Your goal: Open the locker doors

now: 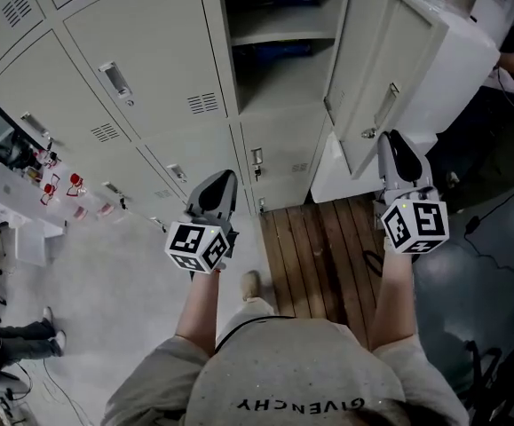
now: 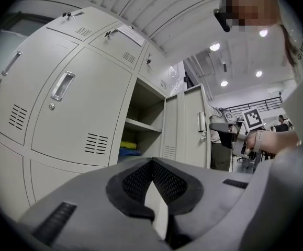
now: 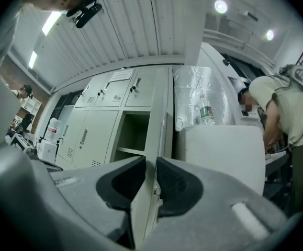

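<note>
While both bare forearms reached straight ahead in the head view, the tall grey metal locker door (image 1: 367,60) stood swung out from the bank, right of its open compartment (image 1: 279,34). Its long axis was upright, and its free edge pointed out from the lockers toward the person. Right gripper (image 1: 391,138) sat at that free edge, close beside the door's handle, marker cube facing up, wrist straight. Left gripper (image 1: 224,177) hovered well apart to the left, aimed at the closed grey locker doors (image 1: 150,69), touching nothing. Brown wooden floor strip (image 1: 319,247) lay below the open compartment.

Left gripper view: the pads met at the tips with nothing between them, so closed and empty. The gripper pointed level at the closed doors. The open compartment, ahead and to the right, held yellow and blue things (image 2: 129,148) on its lower shelf. The open door showed beyond it, upright, with the right gripper near it.

Right gripper view: the jaws stood at a narrow gap, and the door's edge ran upright through that gap. Whether the pads pressed on it could not be told. The gripper tipped slightly up. White box (image 3: 219,150) stood just right of the door, with a clear plastic bottle (image 3: 206,114) on top. A person (image 3: 287,109) bent over at far right.
</note>
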